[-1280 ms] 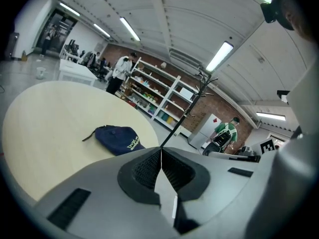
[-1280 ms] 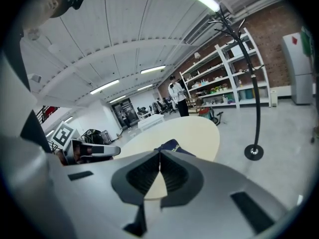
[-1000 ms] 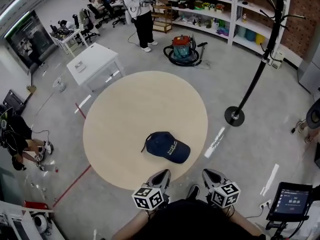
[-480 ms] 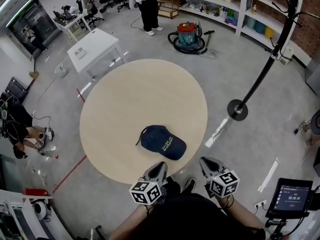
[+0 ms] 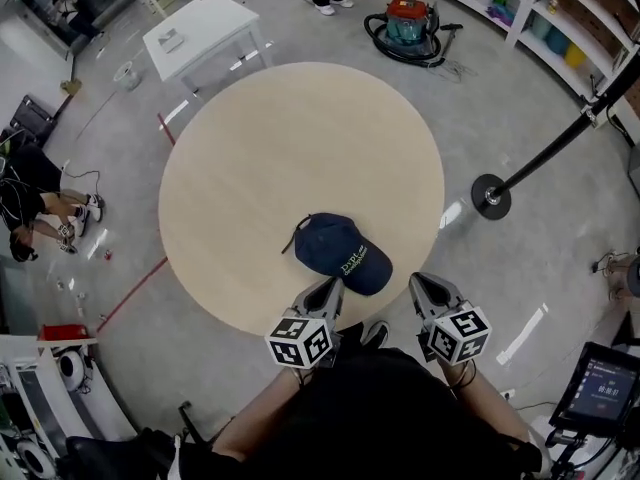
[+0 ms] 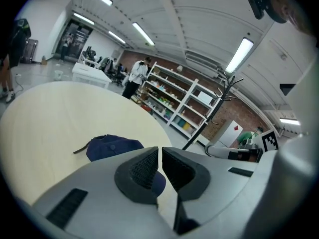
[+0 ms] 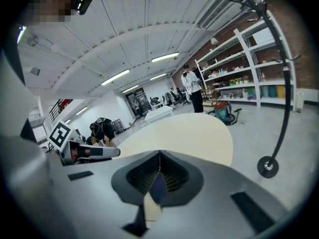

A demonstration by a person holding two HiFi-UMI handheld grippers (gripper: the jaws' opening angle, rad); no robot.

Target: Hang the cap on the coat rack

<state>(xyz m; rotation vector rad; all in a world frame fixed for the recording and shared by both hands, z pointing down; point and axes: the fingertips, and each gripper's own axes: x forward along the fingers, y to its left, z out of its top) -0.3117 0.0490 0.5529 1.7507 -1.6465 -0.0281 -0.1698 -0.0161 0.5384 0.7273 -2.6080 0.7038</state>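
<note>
Closer in than a second ago, left gripper (image 5: 327, 288) and right gripper (image 5: 422, 286) both have jaws shut and empty — the cap (image 5: 343, 254) lies on the table (image 5: 250, 138) just ahead of the left one, brim slanting toward the right — left looks nearer.

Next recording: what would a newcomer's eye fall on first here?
A dark blue cap lies alone on the round pale table, near the person's edge. The left tool and right tool, both shut and empty, are close by it; the black coat rack stands on the floor to the right.
</note>
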